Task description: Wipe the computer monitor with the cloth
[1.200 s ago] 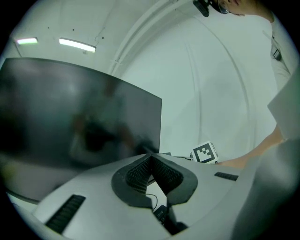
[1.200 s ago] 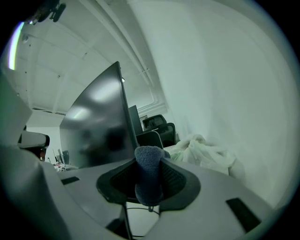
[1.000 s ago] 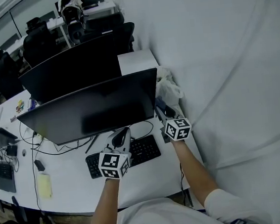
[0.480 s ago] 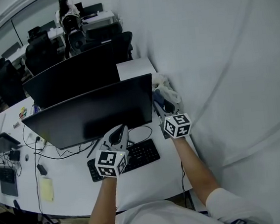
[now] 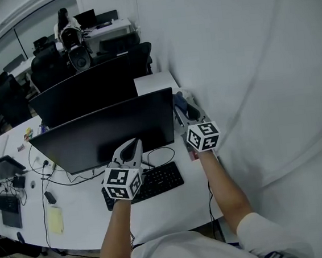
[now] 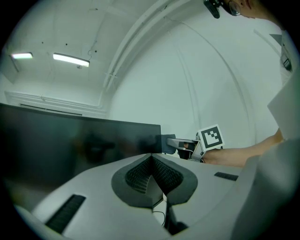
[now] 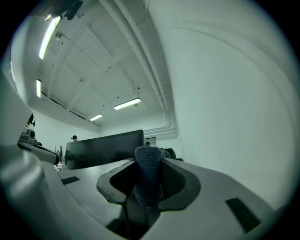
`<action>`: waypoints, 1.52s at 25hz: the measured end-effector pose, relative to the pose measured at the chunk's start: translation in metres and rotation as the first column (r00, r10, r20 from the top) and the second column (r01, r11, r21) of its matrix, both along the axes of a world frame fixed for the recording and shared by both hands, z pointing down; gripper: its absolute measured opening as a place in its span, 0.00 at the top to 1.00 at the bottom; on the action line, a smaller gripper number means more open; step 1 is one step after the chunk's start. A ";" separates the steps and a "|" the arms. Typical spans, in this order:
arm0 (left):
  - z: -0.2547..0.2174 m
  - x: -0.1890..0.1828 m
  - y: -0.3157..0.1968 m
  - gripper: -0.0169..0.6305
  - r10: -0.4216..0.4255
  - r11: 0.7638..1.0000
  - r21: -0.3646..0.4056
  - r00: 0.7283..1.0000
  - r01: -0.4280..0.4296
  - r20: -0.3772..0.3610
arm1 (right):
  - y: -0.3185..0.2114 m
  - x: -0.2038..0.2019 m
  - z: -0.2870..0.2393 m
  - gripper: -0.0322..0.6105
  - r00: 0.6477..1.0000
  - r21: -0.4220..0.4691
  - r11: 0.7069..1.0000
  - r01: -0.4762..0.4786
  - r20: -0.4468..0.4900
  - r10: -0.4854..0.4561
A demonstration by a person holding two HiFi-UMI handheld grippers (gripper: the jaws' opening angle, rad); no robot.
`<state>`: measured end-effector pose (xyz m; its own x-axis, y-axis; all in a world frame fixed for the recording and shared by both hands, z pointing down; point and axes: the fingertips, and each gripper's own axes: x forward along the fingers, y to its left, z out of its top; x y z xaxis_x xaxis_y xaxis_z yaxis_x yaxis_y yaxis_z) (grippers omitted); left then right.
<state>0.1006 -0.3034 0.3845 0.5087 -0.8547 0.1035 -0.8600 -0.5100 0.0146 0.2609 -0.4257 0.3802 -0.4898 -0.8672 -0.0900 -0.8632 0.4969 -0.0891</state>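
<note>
Office desk [image 5: 174, 204] w/ monitor [image 5: 104, 131] by wall [image 5: 245, 59]; right hand-held gripper [image 7: 149, 185] clamps cloth [image 7: 147, 164].

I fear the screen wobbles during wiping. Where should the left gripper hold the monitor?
Probably the bottom edge of the monitor, mid-width: a thin upright panel raised off the desk. The left gripper, shut, sits before it; open it and come from the front, below.

No legible words, brands, numbers or labels anywhere. Only coded black-and-white square markers, on the cube [image 5: 121, 183] of the left gripper [image 5: 130, 150] and on the cube [image 5: 202, 136] of the right gripper [image 5: 182, 105]: patterns, not letters. Too small to read: any print on the keyboard [image 5: 147, 184] keys.
</note>
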 end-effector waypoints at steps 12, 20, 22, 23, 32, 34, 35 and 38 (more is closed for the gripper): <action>-0.038 0.004 -0.013 0.97 0.005 1.000 0.028 0.999 -0.004 -0.046 | -0.002 -0.004 -0.054 0.74 0.995 0.112 0.994 0.002 -0.101 0.009; -0.053 0.007 -0.011 0.97 0.030 0.997 0.066 0.998 -0.026 -0.056 | 0.003 -0.015 -0.083 0.74 0.950 0.177 0.983 0.049 -0.313 0.009; -0.053 0.003 -0.009 0.97 0.031 0.997 0.067 0.998 -0.027 -0.054 | 0.003 -0.021 -0.087 0.74 0.925 0.184 0.981 0.061 -0.381 0.014; -0.053 0.000 -0.008 0.97 0.032 0.997 0.067 0.998 -0.028 -0.055 | 0.004 -0.024 -0.088 0.74 0.908 0.188 0.980 0.062 -0.419 0.023; -0.053 -0.039 0.003 0.97 0.032 0.998 0.060 0.998 -0.028 -0.061 | 0.016 -0.063 -0.094 0.74 0.619 0.287 0.955 0.069 -0.764 0.185; -0.053 -0.049 0.005 0.97 0.031 0.998 0.057 0.998 -0.028 -0.062 | 0.018 -0.075 -0.091 0.74 0.569 0.292 0.952 0.087 -0.799 0.193; -0.052 -0.054 0.006 0.97 0.031 0.998 0.055 0.998 -0.028 -0.062 | 0.019 -0.082 -0.089 0.74 0.557 0.288 0.953 0.096 -0.809 0.189; -0.052 -0.069 0.011 0.97 0.032 0.998 0.051 0.998 -0.029 -0.060 | 0.024 -0.101 -0.085 0.74 0.535 0.277 0.954 0.114 -0.826 0.176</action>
<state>0.0320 -0.2927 0.3329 0.5387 -0.8420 0.0286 -0.8423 -0.5375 0.0402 0.1602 -0.4022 0.2952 -0.4361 -0.8918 0.1206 -0.4804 0.3440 0.8068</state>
